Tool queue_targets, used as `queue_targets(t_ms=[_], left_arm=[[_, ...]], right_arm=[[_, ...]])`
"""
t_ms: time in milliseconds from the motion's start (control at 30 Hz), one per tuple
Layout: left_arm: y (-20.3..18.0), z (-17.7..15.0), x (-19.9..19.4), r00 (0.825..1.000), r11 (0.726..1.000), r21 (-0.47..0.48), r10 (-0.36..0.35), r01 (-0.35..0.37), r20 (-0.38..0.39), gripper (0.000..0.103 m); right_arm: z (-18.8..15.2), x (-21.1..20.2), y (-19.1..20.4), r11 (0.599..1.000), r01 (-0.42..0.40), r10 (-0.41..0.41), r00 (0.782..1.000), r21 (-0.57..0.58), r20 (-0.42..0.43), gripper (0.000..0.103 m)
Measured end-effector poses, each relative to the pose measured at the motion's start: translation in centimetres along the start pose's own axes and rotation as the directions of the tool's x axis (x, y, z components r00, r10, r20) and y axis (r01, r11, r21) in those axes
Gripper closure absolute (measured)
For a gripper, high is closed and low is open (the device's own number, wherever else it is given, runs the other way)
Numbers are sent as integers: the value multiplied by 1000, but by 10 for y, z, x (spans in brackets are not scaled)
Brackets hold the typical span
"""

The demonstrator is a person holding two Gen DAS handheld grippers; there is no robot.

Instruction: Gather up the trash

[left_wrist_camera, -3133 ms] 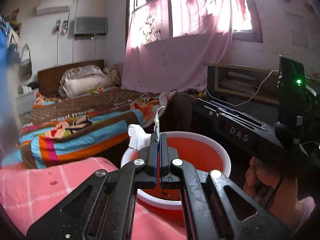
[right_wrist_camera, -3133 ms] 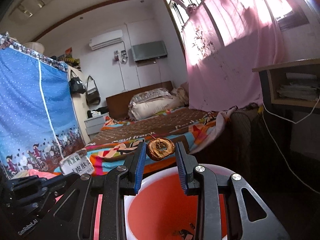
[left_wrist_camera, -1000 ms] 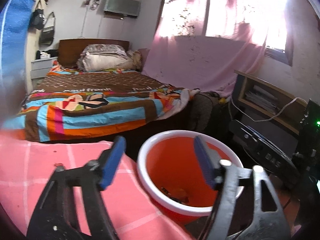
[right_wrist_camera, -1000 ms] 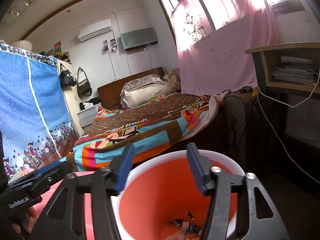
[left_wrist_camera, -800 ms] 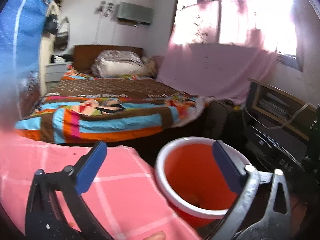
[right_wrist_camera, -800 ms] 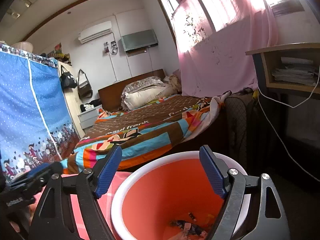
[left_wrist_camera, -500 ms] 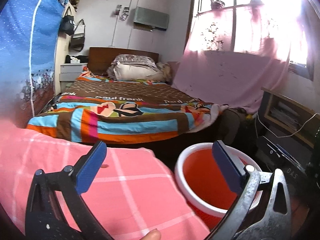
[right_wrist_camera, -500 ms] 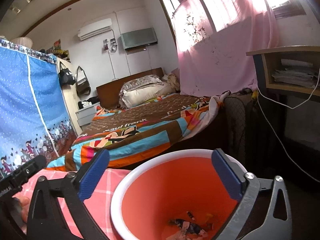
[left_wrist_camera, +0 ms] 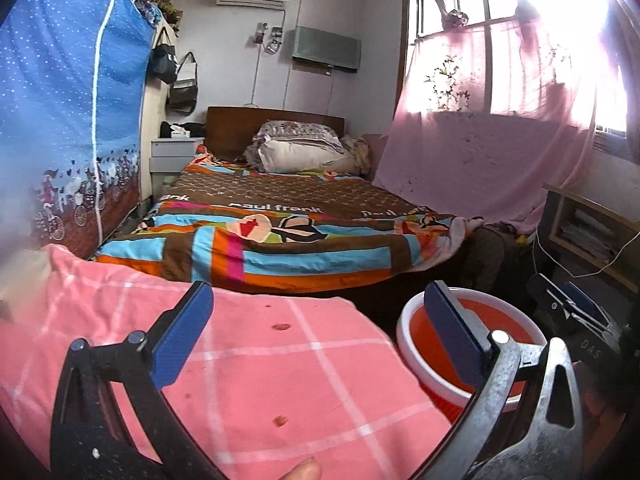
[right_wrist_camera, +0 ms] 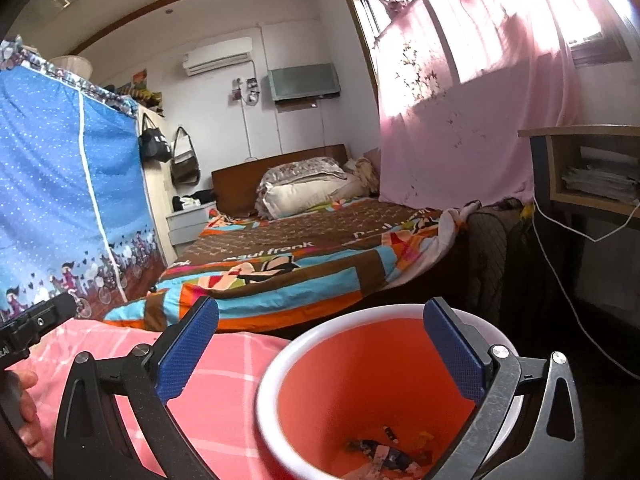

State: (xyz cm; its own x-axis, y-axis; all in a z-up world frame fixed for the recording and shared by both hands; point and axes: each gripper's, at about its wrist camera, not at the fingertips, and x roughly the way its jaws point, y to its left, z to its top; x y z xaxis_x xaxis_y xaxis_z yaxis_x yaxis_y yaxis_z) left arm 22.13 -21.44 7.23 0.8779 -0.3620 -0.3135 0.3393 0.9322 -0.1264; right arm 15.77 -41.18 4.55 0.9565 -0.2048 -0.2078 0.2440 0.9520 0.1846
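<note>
An orange bin with a white rim (left_wrist_camera: pixel 408 344) stands on the floor beside the pink checked cloth (left_wrist_camera: pixel 248 368). In the right wrist view the bin (right_wrist_camera: pixel 276 372) is right below me, with several scraps of trash (right_wrist_camera: pixel 384 454) on its bottom. My left gripper (left_wrist_camera: pixel 318 328) is open and empty, over the cloth's edge, left of the bin. My right gripper (right_wrist_camera: pixel 320 344) is open and empty above the bin's mouth. Small brown crumbs (left_wrist_camera: pixel 281 326) lie on the cloth.
A bed with a striped quilt (left_wrist_camera: pixel 288 236) is behind the cloth. A dark shelf unit with papers (right_wrist_camera: pixel 592 176) and a white cable stands right of the bin. A blue curtain (left_wrist_camera: pixel 68 120) hangs at the left.
Both grippers were shut on trash over the bin and have opened wide; the trash is gone from the jaws. The left gripper has swung left, over the pink cloth.
</note>
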Motion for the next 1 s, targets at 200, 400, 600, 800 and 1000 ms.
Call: queue_targets(t_ms=[200,400,600,800,1000], left_arm=[[13,-5,-16,1000,999,-16,28,-28,8,0],[22,-14,-30,998,998,-27,53,-52,19,0],[28,-29,-46,996,996,-30,83,-82,28,0],[32,-43,-66,993,994,-23,111,-110,38,0],[34,-59,-88,990,991,-21,136,-135,47,0]], right_arm=[[-2,-14,17,999,-14,15,999,-29,37,0],[-11,-30,29,998,-18,23,997,-64,73,0],[-17,-47,39,994,-26,38,993,-105,115,0],[-23,-61,43,993,-43,58,988,-107,142,0],[-35,-77,49,993,-59,74,987,-107,141,0]])
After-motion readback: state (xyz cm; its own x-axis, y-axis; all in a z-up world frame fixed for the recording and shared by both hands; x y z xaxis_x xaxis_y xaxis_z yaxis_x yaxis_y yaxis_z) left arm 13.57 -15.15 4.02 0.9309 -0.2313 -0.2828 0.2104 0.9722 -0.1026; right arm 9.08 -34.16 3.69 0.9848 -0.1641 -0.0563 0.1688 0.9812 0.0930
